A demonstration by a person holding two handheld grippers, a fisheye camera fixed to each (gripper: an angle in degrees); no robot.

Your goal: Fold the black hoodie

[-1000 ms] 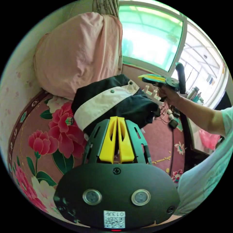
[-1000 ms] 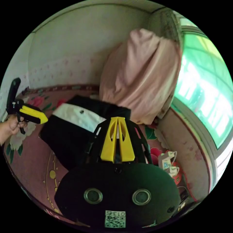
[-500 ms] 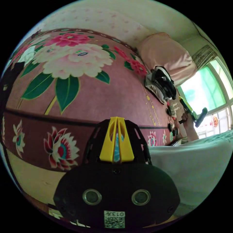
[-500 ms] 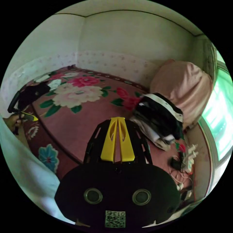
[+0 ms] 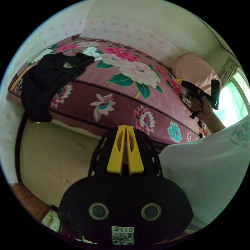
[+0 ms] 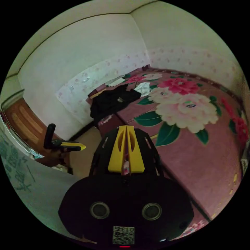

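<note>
Black hoodie (image 5: 49, 78) lies crumpled at the bed's (image 5: 125, 91) far corner, draping over its edge. It looks soft and limp; grab shoulder seams or hem. Your left gripper (image 5: 125, 130) and right gripper (image 6: 126, 130) both have fingers together, empty.

Folded pile (image 5: 185, 95) behind right gripper (image 5: 179, 82)

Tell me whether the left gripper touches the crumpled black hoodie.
Apart. In the left gripper view, the left gripper hangs over the floor while the crumpled black hoodie lies on the bed corner.
</note>
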